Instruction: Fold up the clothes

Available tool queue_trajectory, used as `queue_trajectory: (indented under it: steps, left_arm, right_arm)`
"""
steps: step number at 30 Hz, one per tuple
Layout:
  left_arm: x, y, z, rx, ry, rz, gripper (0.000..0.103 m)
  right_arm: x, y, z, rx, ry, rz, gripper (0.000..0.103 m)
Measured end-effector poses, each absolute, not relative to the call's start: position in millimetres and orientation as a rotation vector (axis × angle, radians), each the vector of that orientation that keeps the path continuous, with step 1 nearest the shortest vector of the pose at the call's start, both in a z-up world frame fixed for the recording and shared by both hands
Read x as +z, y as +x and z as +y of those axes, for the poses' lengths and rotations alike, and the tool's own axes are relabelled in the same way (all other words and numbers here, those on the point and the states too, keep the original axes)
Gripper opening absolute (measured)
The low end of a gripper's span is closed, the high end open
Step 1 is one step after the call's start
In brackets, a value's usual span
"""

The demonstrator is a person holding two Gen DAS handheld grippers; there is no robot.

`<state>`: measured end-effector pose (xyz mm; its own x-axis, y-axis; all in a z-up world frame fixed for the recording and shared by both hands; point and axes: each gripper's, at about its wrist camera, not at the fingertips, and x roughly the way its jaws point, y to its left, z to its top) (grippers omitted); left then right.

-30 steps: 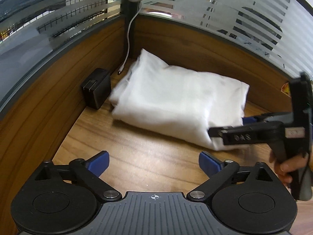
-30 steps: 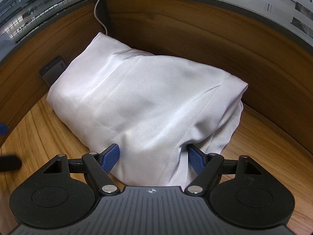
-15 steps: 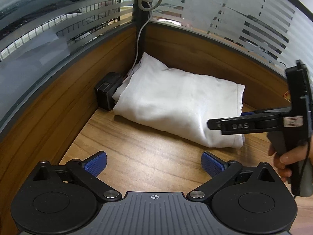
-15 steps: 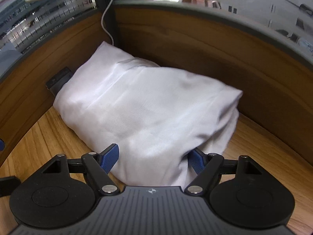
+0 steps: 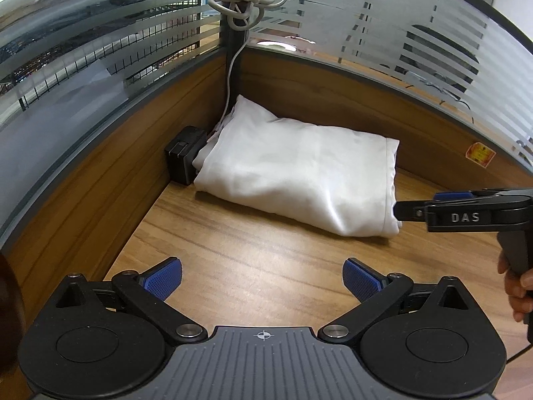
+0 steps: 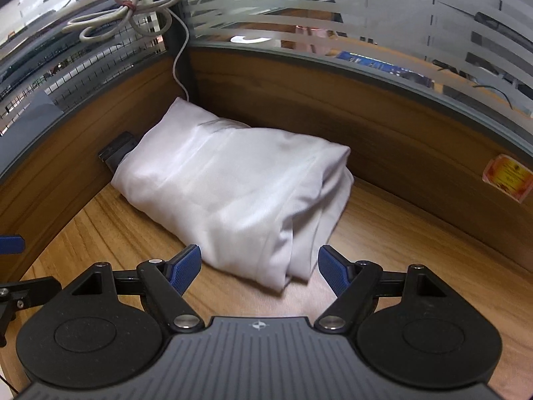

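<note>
A folded white garment (image 5: 296,170) lies as a thick bundle in the desk's back corner; it also shows in the right wrist view (image 6: 233,193). My left gripper (image 5: 263,278) hovers open over bare wood, well in front of the bundle, with nothing between its blue pads. My right gripper (image 6: 260,266) is open too, its pads apart on either side of the bundle's near end without touching it. From the left wrist view the right gripper (image 5: 416,205) appears side-on at the bundle's right end, held by a person's hand (image 5: 516,286).
A black power adapter (image 5: 185,153) sits against the left wooden partition (image 5: 100,173), touching the bundle. A white cable (image 5: 233,76) hangs down the corner post from a coiled bunch. Frosted striped glass tops the partitions. An orange sticker (image 5: 479,155) marks the back panel.
Both grippers have pulled back and risen away from the garment. The right gripper's pads, earlier flanking the cloth closely, now stand clear of it. The bundle lies still.
</note>
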<state>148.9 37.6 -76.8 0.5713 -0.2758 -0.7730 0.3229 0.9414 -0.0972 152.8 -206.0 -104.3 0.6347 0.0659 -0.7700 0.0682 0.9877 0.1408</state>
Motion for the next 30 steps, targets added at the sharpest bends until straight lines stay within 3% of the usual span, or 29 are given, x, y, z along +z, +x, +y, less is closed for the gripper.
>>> queue_trajectory:
  steps: [30]
  left_arm:
    - [-49, 78, 40, -0.390, 0.107, 0.907, 0.103]
  right_arm:
    - [-37, 16, -170, -0.108, 0.209, 0.792, 0.091]
